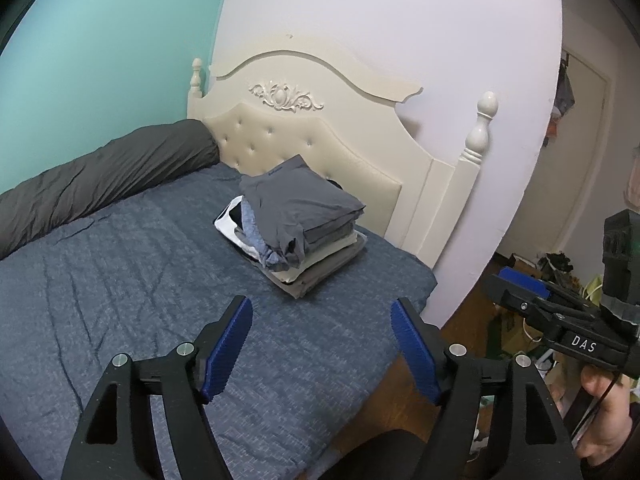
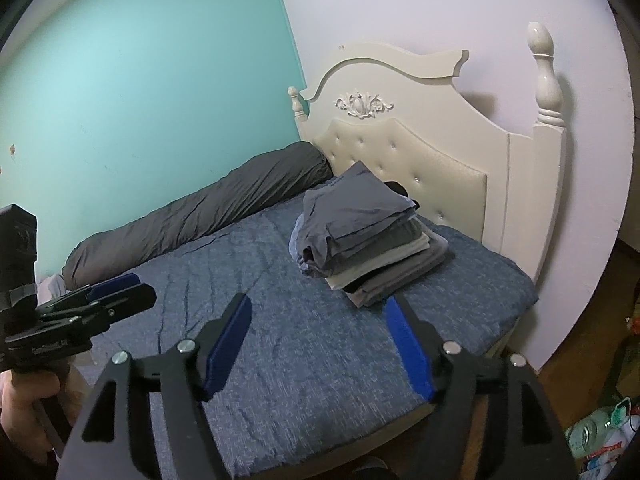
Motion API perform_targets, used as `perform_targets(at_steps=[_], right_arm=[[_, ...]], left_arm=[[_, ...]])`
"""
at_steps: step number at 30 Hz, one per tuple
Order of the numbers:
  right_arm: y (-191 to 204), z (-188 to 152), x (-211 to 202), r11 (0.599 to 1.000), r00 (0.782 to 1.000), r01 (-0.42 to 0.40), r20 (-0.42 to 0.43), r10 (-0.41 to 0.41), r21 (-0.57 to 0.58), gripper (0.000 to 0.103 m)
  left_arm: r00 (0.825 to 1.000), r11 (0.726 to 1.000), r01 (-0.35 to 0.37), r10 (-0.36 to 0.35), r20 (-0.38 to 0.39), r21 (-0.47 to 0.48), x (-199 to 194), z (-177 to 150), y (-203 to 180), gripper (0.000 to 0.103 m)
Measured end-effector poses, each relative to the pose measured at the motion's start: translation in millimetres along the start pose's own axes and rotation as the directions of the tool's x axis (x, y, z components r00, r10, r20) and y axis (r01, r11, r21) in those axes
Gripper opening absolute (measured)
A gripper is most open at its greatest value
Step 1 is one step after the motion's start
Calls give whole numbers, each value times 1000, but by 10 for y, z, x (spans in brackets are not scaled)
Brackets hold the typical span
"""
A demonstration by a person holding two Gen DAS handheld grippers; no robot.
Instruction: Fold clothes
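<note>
A stack of folded clothes (image 1: 304,224) sits on the blue bedspread (image 1: 120,280) near the headboard, a dark grey garment on top. The same stack of folded clothes (image 2: 368,236) shows in the right wrist view. My left gripper (image 1: 322,308) hovers short of the stack, jaws open with only bedspread between the blue pads. My right gripper (image 2: 318,306) is likewise open and empty, just in front of the stack. Each gripper shows in the other's view: the right gripper (image 1: 520,284) at the right edge, the left gripper (image 2: 120,286) at the left edge, each held by a hand.
A cream tufted headboard (image 1: 320,136) with posts stands behind the stack. A dark grey rolled duvet (image 1: 100,176) lies along the teal wall. To the right of the bed is wooden floor (image 1: 472,312) with clutter (image 2: 600,436) and a doorway (image 1: 576,152).
</note>
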State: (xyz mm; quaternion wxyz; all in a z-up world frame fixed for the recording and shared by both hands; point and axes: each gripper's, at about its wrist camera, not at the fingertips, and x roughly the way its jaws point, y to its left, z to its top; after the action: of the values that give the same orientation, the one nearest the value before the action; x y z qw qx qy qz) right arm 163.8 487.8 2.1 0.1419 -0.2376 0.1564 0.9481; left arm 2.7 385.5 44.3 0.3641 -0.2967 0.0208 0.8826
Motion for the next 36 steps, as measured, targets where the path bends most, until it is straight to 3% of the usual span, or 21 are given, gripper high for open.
perform_targets(at_steps=[24, 29, 36], right_arm=[[65, -122, -77, 999, 999, 50, 20, -50, -13, 86], [66, -157, -107, 998, 997, 67, 32, -66, -11, 88], [59, -176, -122, 997, 996, 81, 44, -80, -9, 98]], left_arm=[[999, 1000, -11, 11, 30, -2, -146, -101, 2, 91], [999, 1000, -16, 16, 38, -5, -164, -115, 13, 101], [999, 999, -32, 32, 43, -6, -188, -144, 19, 103]])
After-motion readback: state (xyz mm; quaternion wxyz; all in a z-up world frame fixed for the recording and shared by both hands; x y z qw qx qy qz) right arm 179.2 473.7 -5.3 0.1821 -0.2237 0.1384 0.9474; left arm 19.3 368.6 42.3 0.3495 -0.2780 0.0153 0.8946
